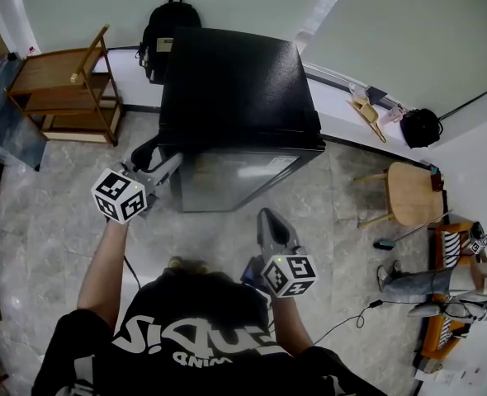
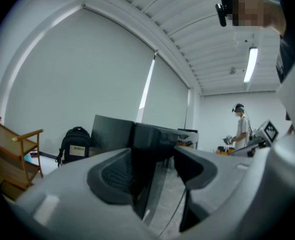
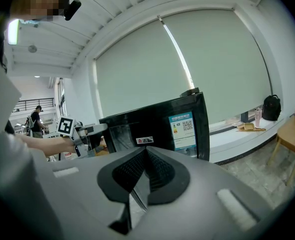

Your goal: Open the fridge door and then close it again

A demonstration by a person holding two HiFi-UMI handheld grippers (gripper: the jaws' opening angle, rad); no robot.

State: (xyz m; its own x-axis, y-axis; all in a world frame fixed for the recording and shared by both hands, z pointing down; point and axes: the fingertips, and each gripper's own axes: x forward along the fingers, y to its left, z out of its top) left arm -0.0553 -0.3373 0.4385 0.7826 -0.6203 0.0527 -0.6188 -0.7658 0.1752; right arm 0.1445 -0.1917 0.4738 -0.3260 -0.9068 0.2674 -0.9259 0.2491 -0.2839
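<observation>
A small black fridge stands in front of me, its glossy door facing me and looking flush with the body. My left gripper is at the door's left edge. In the left gripper view the left gripper has its jaws wide apart, with the door's edge between them and a clear gap on the right side. My right gripper hovers before the door's lower right, apart from it. In the right gripper view the right gripper has its pads together, holding nothing, and points at the fridge.
A wooden chair and a black backpack stand left of and behind the fridge. A round wooden stool is at the right, below a window ledge bearing a black bag. A cable lies on the floor. Another person stands far off.
</observation>
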